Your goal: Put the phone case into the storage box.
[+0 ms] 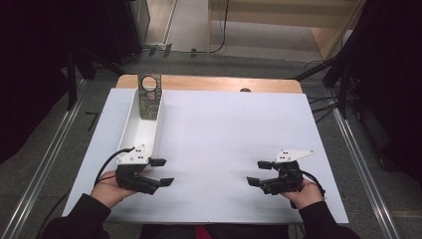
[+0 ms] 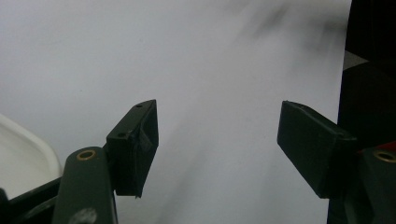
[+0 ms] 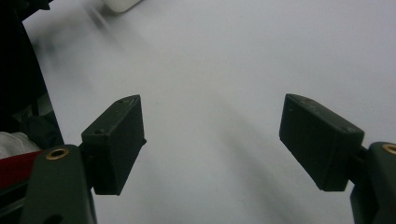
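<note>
Tray: a long white tray (image 1: 141, 130) lies on the left part of the table, its length running from the near left toward the far edge; its near end sits just beside the left gripper. A rounded white corner of it (image 2: 25, 161) appears at the lower left of the left gripper view.
Tray contents: a dark patterned flat piece (image 1: 150, 97) with a round hole near its top leans at the tray's far end, rising above the rim; the rest of the tray's floor looks bare white.
Left gripper: the left gripper (image 1: 164, 172) rests low over the sheet beside the tray's near end, jaws spread wide with nothing between them, pointing toward the table's middle.
Right gripper: the right gripper (image 1: 259, 173) is held low at the near right, jaws spread wide and empty, pointing toward the left gripper; the two are well apart.
Surface: a white sheet (image 1: 234, 134) covers most of a wooden table (image 1: 224, 83), whose far edge shows as a bare strip.
Room: grey floor (image 1: 45, 144) around the table, metal rails (image 1: 363, 169) along both sides, dark equipment in the far corners.
</note>
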`<state>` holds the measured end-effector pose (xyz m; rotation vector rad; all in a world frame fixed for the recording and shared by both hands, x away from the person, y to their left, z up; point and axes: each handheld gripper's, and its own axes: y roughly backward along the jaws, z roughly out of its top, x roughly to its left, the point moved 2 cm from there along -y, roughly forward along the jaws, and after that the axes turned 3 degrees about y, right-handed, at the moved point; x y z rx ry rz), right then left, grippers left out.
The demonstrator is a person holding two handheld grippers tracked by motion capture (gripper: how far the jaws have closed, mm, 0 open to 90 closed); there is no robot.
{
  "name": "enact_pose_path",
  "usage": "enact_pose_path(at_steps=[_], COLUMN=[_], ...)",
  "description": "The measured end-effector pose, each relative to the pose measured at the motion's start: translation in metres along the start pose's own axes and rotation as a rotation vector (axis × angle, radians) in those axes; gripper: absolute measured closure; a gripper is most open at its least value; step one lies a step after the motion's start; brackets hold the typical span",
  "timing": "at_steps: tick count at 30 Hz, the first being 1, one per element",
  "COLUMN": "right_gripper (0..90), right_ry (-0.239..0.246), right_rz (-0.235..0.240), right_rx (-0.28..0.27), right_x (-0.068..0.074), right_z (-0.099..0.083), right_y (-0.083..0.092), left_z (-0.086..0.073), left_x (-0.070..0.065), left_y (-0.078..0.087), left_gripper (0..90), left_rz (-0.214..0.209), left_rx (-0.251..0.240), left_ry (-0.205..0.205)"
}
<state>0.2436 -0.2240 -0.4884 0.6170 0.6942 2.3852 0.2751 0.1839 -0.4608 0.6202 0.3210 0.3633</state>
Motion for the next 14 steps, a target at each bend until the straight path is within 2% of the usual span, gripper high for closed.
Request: enact_pose_path(at_steps=[14], right_gripper=[21.4], right_ry=[0.005], right_rz=[-0.002], right_rx=[0.002], right_x=[-0.0003], right_z=[-0.0002], right_y=[-0.0003], left_z=[-0.0002], left_x=[0.0012], left_y=[0.0005], left_gripper=[29.1], left_rz=[0.001], left_rx=[0.001], left_ry=[0.001])
